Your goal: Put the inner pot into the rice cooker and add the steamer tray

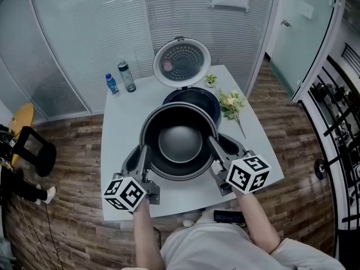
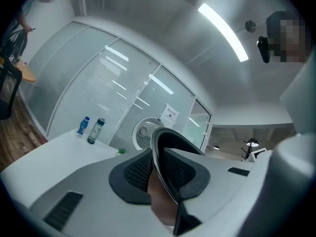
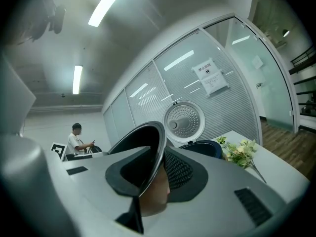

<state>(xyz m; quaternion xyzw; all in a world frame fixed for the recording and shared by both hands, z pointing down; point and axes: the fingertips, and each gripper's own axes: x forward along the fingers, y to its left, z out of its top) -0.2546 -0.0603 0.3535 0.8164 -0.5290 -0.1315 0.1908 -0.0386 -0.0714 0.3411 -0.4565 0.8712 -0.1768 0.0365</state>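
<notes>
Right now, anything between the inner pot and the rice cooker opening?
Nothing visible. The inner pot hangs by its rim in the left tongs and right tongs, just in front of the rice cooker, whose lid stands open. The flowers lie beside the cooker, off the path.

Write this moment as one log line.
left gripper: shut on inner pot rim | right gripper: shut on opposite rim | inner pot: not yet in rice cooker | lid: open

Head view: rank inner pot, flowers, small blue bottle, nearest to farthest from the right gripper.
1. inner pot: front centre, its rim clamped in the right gripper.
2. flowers: right side of the table, beyond the gripper.
3. small blue bottle: far left corner.
</notes>
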